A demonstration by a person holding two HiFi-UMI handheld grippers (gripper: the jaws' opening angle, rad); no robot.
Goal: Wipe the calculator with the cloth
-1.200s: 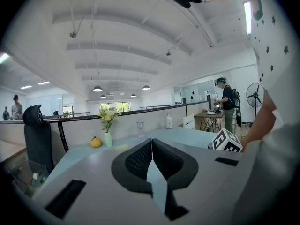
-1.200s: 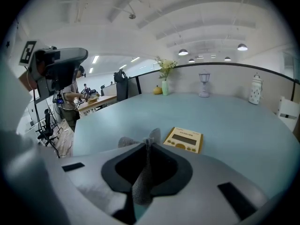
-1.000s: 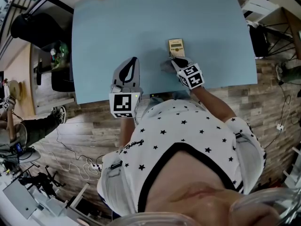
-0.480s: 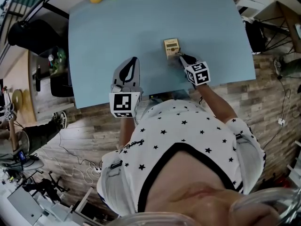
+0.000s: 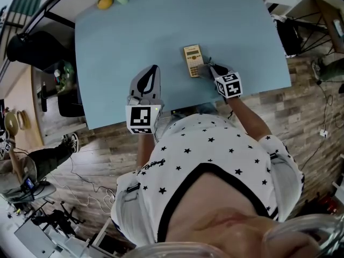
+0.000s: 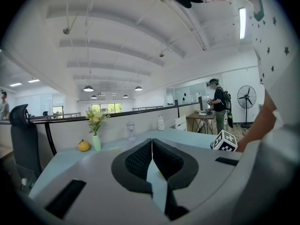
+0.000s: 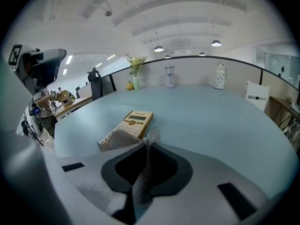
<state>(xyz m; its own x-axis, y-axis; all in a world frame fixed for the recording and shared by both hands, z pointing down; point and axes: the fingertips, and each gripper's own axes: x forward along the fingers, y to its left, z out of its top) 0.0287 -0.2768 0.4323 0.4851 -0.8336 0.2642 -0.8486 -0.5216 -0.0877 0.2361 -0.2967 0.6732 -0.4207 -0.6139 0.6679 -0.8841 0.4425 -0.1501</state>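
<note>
A beige calculator (image 5: 192, 60) (image 7: 131, 124) lies flat on the light blue table (image 5: 134, 42). My right gripper (image 5: 210, 69) (image 7: 147, 144) is shut on a grey cloth (image 7: 123, 138), and the cloth's free end rests on the calculator's near end. In the head view the cloth (image 5: 202, 71) shows between the calculator and the gripper. My left gripper (image 5: 152, 71) (image 6: 152, 146) is shut with nothing in it, resting near the table's front edge, left of the calculator.
A vase of flowers (image 7: 135, 74), a yellow fruit (image 5: 104, 1) (image 6: 84, 146), a glass (image 7: 169, 76) and a white jar (image 7: 219, 76) stand along the table's far edge. A black office chair (image 5: 32, 34) stands at the table's left. A person stands far off at another desk (image 6: 218, 104).
My right gripper has moved with the cloth from the calculator's near end to its right side and back onto its lower end. The left gripper has stayed put.
</note>
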